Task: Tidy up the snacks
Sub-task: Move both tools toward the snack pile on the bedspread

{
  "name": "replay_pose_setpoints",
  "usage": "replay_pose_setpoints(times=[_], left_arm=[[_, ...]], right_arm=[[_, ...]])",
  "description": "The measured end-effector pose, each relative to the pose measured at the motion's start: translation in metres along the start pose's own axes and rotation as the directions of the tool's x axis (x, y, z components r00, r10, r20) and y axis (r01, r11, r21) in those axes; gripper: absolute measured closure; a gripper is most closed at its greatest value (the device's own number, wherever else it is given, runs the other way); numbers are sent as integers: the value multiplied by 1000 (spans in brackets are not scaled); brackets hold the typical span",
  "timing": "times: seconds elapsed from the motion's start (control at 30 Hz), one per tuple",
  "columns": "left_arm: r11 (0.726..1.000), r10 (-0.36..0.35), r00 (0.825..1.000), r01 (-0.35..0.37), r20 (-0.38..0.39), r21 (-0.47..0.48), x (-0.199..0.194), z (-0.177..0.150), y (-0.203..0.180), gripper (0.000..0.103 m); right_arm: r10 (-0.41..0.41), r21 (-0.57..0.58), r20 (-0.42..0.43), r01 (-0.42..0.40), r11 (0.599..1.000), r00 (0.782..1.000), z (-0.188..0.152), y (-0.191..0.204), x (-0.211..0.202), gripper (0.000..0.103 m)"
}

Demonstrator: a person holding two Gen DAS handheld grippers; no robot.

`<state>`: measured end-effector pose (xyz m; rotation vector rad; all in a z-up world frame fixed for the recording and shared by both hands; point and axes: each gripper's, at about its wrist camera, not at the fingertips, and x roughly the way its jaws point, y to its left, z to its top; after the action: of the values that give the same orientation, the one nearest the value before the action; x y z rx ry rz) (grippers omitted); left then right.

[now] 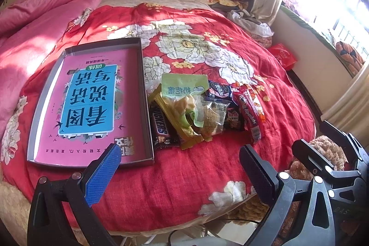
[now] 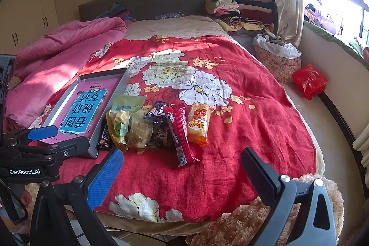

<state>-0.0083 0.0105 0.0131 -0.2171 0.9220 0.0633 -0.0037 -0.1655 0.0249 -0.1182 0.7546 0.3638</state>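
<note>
Left gripper (image 1: 180, 170) and right gripper (image 2: 182, 173) level, spread wide, empty, short of snacks (image 2: 159, 126); bare quilt (image 2: 242, 130) rightward.

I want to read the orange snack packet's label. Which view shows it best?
The right wrist view: the orange packet lies fully exposed beside the red stick pack. In the left wrist view only its edge peeks from behind that pack.
</note>
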Motion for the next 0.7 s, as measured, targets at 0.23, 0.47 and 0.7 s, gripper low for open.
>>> replay_pose_setpoints(times=[0.23,0.47,0.7], left_arm=[[1000,0,1000,0,0,-2,0,0,-1,1],[1000,-8,1000,8,-2,3,0,1,-3,1],[1000,-21,1000,21,-3,5,-1,1,-4,1]], right_arm=[[-1,-1,-3,1,1000,1000,0,0,2,0],[-2,-3,-4,2,1000,1000,0,0,3,0],[-2,-4,-6,2,1000,1000,0,1,4,0]])
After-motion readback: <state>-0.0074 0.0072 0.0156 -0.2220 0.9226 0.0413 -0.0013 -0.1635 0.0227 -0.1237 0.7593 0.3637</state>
